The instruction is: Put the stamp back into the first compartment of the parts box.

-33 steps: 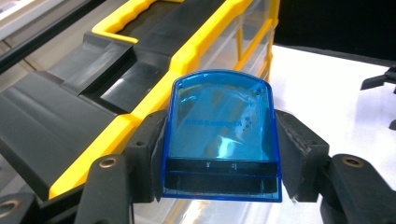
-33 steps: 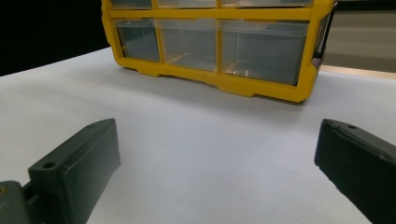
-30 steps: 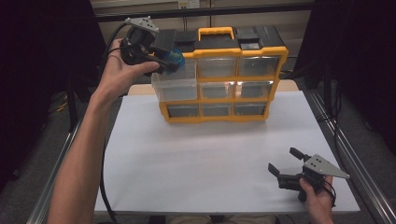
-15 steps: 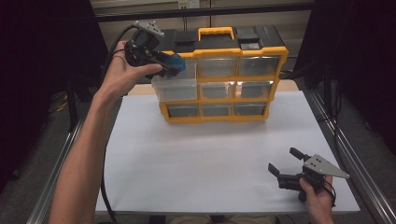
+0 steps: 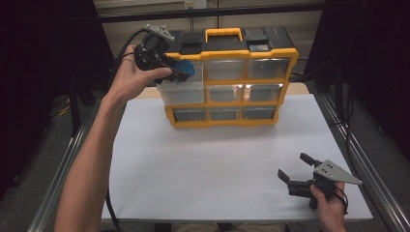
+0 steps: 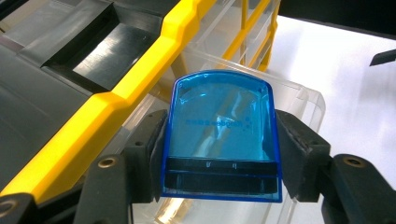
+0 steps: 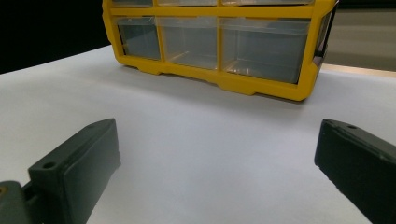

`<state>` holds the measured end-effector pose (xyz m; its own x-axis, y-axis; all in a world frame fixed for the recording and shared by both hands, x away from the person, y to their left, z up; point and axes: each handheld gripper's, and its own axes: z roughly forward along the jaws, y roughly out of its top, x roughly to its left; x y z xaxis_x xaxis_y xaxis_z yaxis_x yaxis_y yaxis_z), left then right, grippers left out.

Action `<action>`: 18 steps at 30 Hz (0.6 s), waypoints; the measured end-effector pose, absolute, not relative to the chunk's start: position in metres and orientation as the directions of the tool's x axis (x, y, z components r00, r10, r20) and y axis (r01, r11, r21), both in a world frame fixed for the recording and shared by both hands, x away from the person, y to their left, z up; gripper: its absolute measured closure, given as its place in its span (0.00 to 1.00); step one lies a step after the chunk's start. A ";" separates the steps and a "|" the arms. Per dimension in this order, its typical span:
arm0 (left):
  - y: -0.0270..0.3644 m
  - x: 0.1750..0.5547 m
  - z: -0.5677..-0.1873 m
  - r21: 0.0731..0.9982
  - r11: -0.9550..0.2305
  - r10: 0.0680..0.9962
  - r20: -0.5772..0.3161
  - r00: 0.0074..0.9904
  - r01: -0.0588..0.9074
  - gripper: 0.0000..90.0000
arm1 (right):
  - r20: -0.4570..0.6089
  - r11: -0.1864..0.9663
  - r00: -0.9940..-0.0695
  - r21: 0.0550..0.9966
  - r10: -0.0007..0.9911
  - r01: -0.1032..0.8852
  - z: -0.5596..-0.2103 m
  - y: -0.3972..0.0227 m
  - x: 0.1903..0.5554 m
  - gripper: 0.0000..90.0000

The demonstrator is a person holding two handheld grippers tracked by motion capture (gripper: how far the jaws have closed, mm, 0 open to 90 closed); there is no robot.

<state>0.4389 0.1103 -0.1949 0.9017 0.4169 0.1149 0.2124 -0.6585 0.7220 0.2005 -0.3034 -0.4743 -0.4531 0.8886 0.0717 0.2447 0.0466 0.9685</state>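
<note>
Little has moved since the earlier frames: left hand-held gripper (image 5: 181, 72) has only nudged a bit, w/ the blue case (image 5: 185, 69) clamped as before; right hand-held gripper (image 5: 293, 170) sits where it was. Left one's jaws press on both sides of the case (image 6: 223, 135), which sticks out fwd past the tips, rounded end away from the hand. Case hangs over the pulled-out clear drawer (image 5: 183, 92) at the top-left of the yellow organizer (image 5: 285, 53), which stands at the table's (image 5: 217, 159) far edge. Whether case touches drawer, can't tell. Right hand-held gripper (image 7: 217, 163) is near the table's near-right corner, low over the white top, jaws wide w/ nothing between, pointing toward the organizer (image 7: 261, 86).
</note>
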 end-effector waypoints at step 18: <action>0.125 0.432 -0.198 0.825 -0.534 0.487 0.121 0.865 0.186 0.13 | 0.073 0.047 -0.455 0.968 0.888 0.247 -0.474 -0.304 0.200 0.00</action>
